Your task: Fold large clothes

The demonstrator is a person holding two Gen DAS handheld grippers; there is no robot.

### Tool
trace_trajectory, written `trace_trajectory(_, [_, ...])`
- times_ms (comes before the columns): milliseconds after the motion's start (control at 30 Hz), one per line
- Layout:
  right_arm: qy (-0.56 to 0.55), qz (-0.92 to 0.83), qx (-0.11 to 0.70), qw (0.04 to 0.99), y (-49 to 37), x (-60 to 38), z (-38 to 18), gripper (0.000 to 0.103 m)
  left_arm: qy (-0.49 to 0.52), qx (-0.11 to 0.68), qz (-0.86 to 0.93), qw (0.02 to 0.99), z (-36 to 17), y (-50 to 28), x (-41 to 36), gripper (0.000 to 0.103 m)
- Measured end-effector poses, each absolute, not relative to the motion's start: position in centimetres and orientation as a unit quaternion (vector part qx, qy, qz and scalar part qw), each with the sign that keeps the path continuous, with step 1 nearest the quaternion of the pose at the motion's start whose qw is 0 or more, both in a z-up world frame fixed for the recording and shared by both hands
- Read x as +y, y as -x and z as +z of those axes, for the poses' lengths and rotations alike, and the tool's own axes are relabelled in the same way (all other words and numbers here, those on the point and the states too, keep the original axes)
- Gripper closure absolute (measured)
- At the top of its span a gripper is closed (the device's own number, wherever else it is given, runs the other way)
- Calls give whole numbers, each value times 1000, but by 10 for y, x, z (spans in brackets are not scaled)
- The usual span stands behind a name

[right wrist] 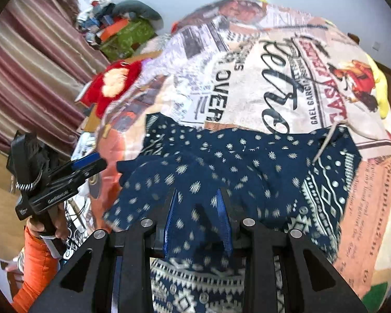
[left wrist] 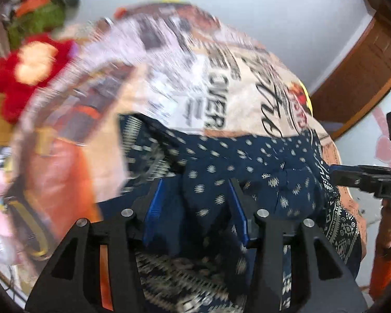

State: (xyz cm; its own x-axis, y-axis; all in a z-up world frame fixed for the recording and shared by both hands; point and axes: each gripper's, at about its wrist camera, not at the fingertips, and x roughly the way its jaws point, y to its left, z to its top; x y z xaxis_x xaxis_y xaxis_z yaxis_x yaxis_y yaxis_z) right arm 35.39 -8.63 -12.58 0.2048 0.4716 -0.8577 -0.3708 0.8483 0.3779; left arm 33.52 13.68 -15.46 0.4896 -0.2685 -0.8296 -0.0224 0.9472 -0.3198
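Observation:
A navy garment with cream dots and a geometric border lies on a bed covered by a printed sheet. It also shows in the left wrist view. My left gripper has its blue-padded fingers around a bunch of the navy cloth. My right gripper likewise has navy cloth bunched between its fingers. The left gripper shows at the left of the right wrist view; the right gripper shows at the right of the left wrist view.
A red plush toy and a pile of clutter lie at the bed's far left. Striped curtains hang on the left. A wooden door stands at the right. The bed sheet fills the middle.

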Motion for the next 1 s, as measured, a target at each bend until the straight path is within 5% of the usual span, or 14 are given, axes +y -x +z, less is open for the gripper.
trace_trajectory(233, [-51,265,629,729,-372,-67,-189,76,120,542,-151,818,-189,-321,89,55])
trace_trajectory(500, [110,297,606,730,-315,-50,-206,75,68,539,-117,831,-207,-272,77,46])
trace_trajectory(633, [150,309,572,745,-284,-53,-200,38,81,537,-100,834,-205,-255,85,45])
trace_trajectory(733, [164,315,561,748,-269,-56,-193,26,68,533,-93,838,-199,-242,89,44])
trace_trajectory(1000, [156,292,533,779,-262,-92,-159,21,86,507,-38,857,-165,-233,137,41])
